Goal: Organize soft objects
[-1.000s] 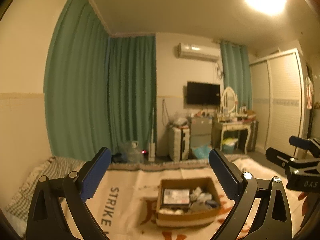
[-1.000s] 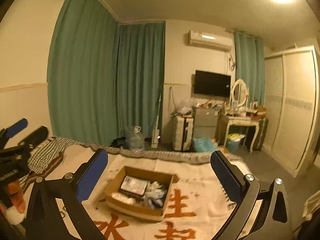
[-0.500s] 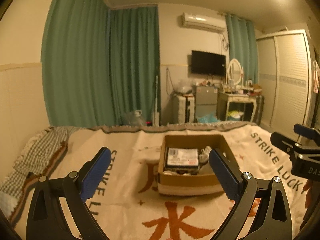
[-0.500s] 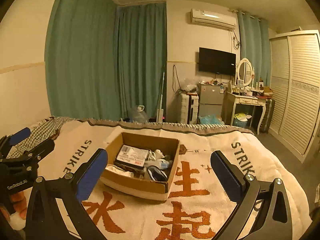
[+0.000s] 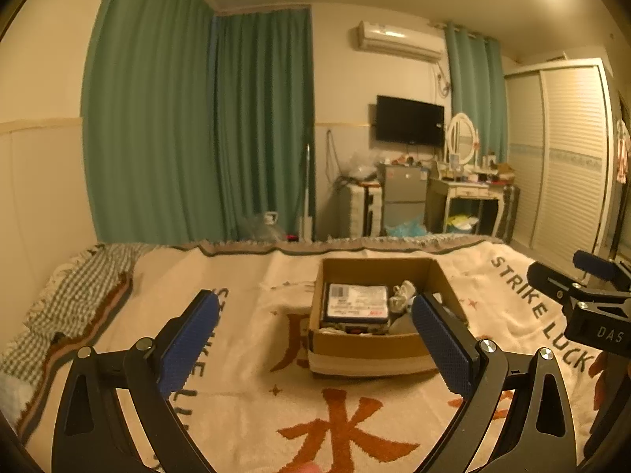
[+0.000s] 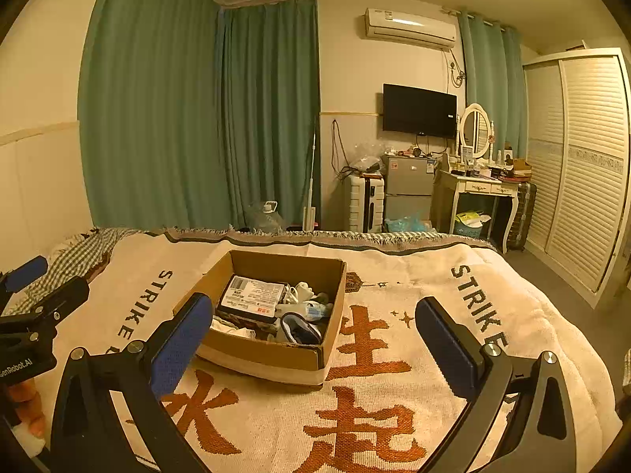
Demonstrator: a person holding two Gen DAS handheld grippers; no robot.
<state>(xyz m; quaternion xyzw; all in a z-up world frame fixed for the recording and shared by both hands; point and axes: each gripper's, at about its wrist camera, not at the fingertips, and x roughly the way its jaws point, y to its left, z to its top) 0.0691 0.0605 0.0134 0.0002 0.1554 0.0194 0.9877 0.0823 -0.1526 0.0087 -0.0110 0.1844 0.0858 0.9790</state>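
Two hand-held grippers hover above a bed, both spread wide and holding nothing: the left hand-held gripper [image 5: 313,325] and the right hand-held gripper [image 6: 313,325], each with blue-padded fingers. Between and ahead of them sits an open cardboard box [image 6: 272,354] on a cream blanket [image 6: 394,414] that covers the bed. Inside the box lie the soft objects — a jumble of pale socks or cloths [image 6: 303,309] toward its right half, hard to tell apart — beside a flat dark package with a white printed label [image 6: 252,295] whose small text is unreadable. Nothing stands between the grippers and the box.

The blanket carries large rust-orange Chinese characters and black lettering reading "STRIKE" on both sides; on the right side in the left wrist view it runs on to "LUCK". The right gripper's body shows the letters "DAS" in the left wrist view, and the left gripper's shows "enRobot.AI" in the right wrist view.

A checked cloth [image 5: 79,291] lies at the bed's left edge. Beyond the bed hang green curtains [image 6: 197,118], with a wall-mounted television [image 6: 420,110], an air conditioner [image 6: 410,27], a small fridge [image 6: 408,189], a white suitcase [image 6: 364,203], a dressing table with an oval mirror [image 6: 475,130], and a louvred wardrobe [image 6: 583,165].
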